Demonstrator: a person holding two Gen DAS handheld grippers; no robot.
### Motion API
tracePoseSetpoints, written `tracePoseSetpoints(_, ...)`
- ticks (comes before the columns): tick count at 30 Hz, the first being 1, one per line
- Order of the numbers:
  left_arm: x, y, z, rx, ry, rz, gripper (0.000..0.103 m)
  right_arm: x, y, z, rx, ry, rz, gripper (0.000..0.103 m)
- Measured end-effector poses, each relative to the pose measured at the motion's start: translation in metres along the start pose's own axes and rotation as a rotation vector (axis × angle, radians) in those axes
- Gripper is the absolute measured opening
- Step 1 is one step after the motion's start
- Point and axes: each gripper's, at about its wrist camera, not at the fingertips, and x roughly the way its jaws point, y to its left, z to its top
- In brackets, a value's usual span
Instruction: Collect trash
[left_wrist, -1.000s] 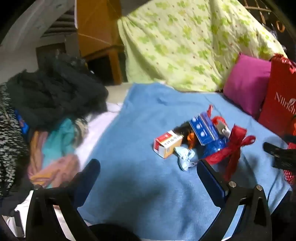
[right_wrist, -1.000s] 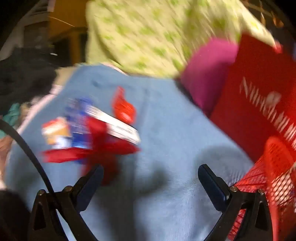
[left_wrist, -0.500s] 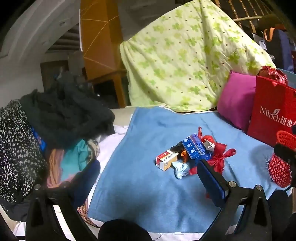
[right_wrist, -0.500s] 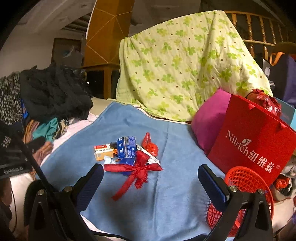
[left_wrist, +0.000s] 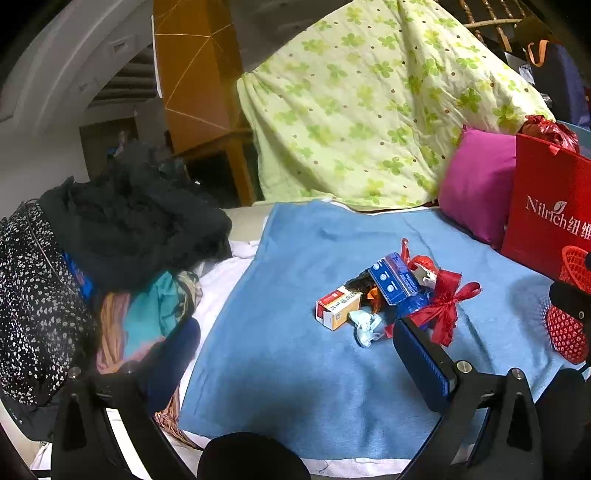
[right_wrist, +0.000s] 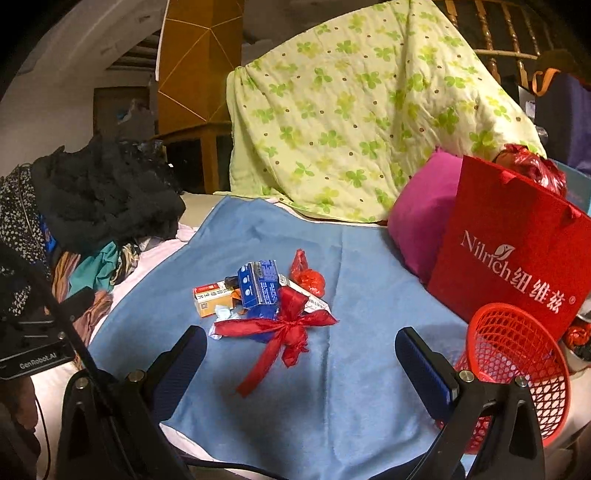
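Note:
A pile of trash lies on a blue blanket: an orange-and-white box, a blue box, a crumpled pale wrapper, a red ribbon bow and a red plastic scrap. The same pile shows in the right wrist view, with the bow in front. A red mesh basket stands at the right. My left gripper is open and empty, short of the pile. My right gripper is open and empty, just short of the bow.
A red paper bag and a magenta cushion stand behind the basket. A green-patterned quilt is draped at the back. A heap of dark and coloured clothes lies to the left of the blanket.
Both grippers have pulled back and up from the pile, so the trash looks smaller and farther. The basket has come into view. Nothing was picked up.

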Motion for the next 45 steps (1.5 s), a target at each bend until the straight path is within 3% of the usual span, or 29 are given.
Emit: tracePoseSetpoints(45,0.036,0.003,-0.02,0.002,0.083,-0.007,0.103,0.039,0.003,-0.013,0.065,0.077,0.018,0.103)
